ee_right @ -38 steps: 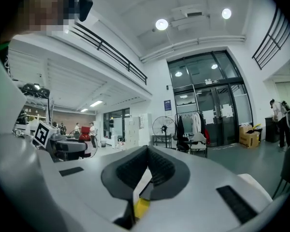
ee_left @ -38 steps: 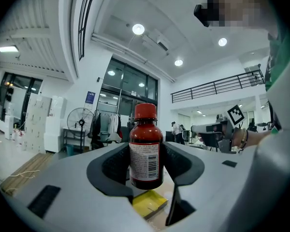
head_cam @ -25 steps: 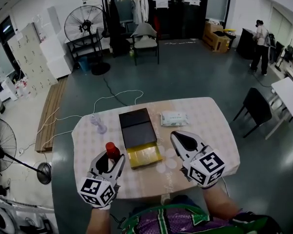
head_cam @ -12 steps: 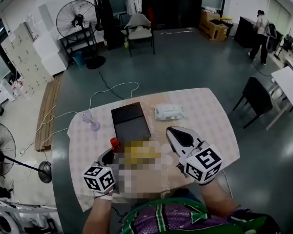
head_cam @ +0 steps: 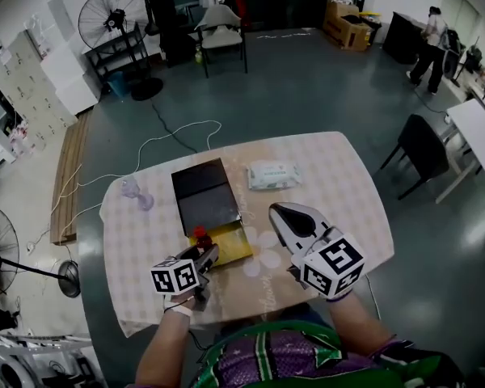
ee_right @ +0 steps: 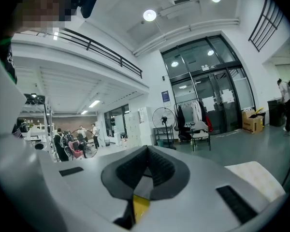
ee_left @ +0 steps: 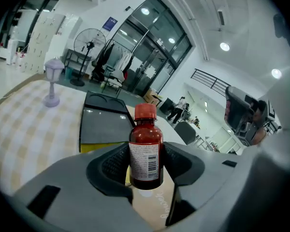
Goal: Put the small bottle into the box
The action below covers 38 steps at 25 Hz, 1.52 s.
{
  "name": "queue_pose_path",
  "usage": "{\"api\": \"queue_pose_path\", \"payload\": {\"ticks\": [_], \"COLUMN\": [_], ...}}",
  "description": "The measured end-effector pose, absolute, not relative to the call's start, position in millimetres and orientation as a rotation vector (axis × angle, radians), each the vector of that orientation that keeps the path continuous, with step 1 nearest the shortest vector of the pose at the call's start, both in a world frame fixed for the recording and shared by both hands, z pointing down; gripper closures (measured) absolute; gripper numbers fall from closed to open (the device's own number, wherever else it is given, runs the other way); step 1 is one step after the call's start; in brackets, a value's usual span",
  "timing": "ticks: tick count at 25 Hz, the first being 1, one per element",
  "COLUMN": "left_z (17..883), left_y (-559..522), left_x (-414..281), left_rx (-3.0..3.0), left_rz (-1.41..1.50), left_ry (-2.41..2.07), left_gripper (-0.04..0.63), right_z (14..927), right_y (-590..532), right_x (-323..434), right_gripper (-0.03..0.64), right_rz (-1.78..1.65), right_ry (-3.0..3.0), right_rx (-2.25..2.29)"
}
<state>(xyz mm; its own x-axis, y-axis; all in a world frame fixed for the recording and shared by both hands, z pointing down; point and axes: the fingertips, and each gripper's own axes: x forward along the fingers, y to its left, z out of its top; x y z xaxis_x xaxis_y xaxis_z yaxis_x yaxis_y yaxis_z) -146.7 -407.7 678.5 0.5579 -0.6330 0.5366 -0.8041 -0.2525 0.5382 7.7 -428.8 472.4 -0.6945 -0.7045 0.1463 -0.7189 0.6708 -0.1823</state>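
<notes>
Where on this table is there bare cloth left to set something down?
The widest bare patch is the table's right end, beyond the wipes pack and right gripper. A smaller one lies on the left, between the purple ornament and the near edge. The middle is crowded: the open box and the left gripper holding the small bottle.

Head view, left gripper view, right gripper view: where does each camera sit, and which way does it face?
Head view: on the person's head, looking steeply down at the table; shows left gripper, right gripper, both forearms.
Left gripper view: on that gripper, looking along its jaws, shut on the small bottle, across the table towards the box.
Right gripper view: on that gripper, looking over its shut, empty jaws into the hall.
Shared: head and left gripper views both show bottle, box.
</notes>
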Motion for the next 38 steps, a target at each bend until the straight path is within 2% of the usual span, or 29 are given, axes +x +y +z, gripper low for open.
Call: {"api": "queue_pose_path", "payload": {"ticks": [21,38], "left_z": [808,813], "left_y": [-433,-439], "left_x": [-121,-119], "left_rx": [1.605,1.561], "left_rz": [0.494,0.562], "left_ry": [-1.033,-1.018], "left_gripper": [0.360,0.377], "right_z": [509,510], "right_y": [-467,-471], "right_x": [19,23], "right_gripper": [0.621,0.621], "right_rz": [0.437,0.453], "right_ry": [-2.778,-2.777], "right_rx": [1.167,1.182]}}
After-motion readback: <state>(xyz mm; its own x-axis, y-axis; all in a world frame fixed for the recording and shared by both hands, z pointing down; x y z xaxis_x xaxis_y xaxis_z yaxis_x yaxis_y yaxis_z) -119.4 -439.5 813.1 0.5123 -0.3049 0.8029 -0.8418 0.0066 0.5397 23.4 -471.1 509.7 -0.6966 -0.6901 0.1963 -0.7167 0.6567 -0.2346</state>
